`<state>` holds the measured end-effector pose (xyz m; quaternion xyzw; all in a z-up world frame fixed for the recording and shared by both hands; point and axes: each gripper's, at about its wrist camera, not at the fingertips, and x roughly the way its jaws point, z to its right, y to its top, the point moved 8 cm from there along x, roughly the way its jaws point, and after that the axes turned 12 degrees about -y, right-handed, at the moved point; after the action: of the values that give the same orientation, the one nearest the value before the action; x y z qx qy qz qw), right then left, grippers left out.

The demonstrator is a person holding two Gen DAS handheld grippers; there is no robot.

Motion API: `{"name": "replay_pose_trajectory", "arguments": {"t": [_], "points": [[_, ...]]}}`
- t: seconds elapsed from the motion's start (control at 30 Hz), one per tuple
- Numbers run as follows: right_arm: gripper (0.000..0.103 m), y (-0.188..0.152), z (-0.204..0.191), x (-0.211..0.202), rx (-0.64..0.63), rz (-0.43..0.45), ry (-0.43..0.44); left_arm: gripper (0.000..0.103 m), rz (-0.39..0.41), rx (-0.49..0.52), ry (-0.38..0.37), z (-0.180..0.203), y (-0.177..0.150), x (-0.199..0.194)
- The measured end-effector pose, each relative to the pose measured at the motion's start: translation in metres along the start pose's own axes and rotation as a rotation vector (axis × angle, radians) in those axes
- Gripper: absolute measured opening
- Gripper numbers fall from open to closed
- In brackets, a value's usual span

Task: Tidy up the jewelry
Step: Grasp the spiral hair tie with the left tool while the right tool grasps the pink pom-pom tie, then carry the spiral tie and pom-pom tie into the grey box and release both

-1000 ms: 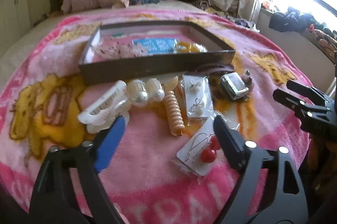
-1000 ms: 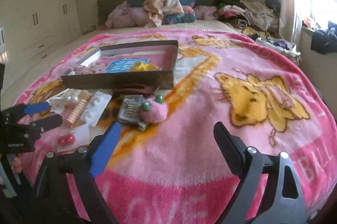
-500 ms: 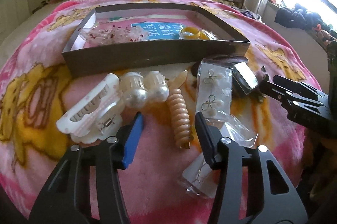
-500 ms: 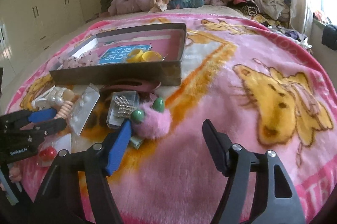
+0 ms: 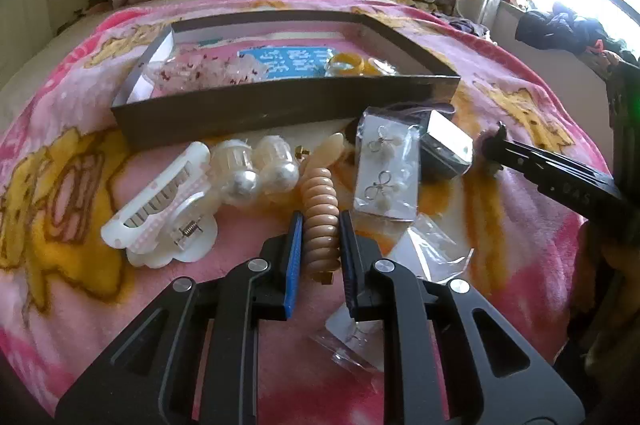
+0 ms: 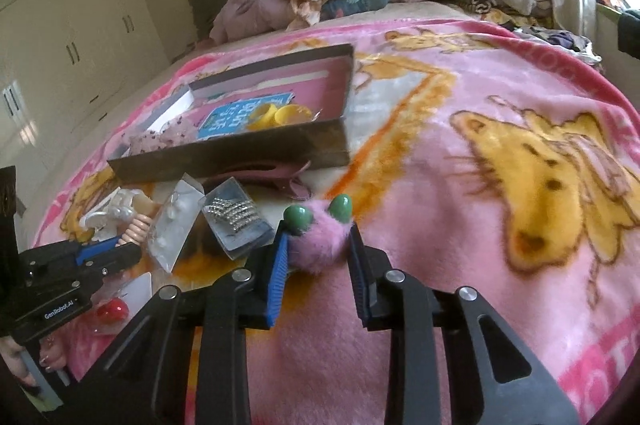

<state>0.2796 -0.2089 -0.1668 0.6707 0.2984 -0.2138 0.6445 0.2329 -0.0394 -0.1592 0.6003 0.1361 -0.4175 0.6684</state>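
Note:
A beige ribbed spiral hair clip (image 5: 318, 193) lies on the pink blanket, and my left gripper (image 5: 320, 221) is shut on its near end. In the right wrist view the left gripper (image 6: 128, 247) shows at the left, on the same clip (image 6: 138, 227). A pink fuzzy pom-pom hair tie (image 6: 316, 249) with two green beads sits between the pads of my right gripper (image 6: 318, 237). Its jaws are closing and both pads touch the fluff. The brown open box (image 5: 280, 109) holds a blue card, yellow rings and a pink beaded piece.
In front of the box lie a white claw clip (image 5: 160, 201), two pearl clips (image 5: 256, 169), an earring card (image 5: 386, 169) and a clear case of rhinestone pins (image 6: 236, 217). A card with red bead earrings (image 6: 112, 309) lies nearest. Clothes are piled at the bed's head.
Both grippers moved forward and closed. The left went from wide open to clamped on the beige clip. The right closed in around the pink pom-pom.

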Motion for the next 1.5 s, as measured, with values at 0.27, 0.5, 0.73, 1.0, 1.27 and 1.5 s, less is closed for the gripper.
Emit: {"name": "replay_pose_trajectory", "arguments": {"t": [0.27,0.5,0.73,1.0,1.27,1.5], "points": [[0.027,-0.002,0.021,-0.03,0.053,0.04,-0.021,0.011,0.052,0.032,-0.025,0.021,0.013,-0.016],[0.027,0.004,0.03,-0.056,0.074,0.075,-0.029,0.011,0.092,0.061,-0.074,0.042,0.026,-0.028],[0.027,0.013,0.035,-0.07,0.071,0.102,-0.05,0.011,0.094,0.082,-0.115,0.054,0.038,-0.021],[0.027,0.034,0.037,-0.077,0.068,0.135,-0.069,0.011,0.118,0.071,-0.119,0.046,0.059,-0.017],[0.027,0.053,0.026,-0.068,0.049,0.141,-0.072,0.011,0.147,0.072,-0.118,0.038,0.087,-0.018],[0.027,0.076,0.013,-0.064,0.024,0.161,-0.063,0.011,0.174,0.089,-0.109,0.032,0.111,-0.019]]}}
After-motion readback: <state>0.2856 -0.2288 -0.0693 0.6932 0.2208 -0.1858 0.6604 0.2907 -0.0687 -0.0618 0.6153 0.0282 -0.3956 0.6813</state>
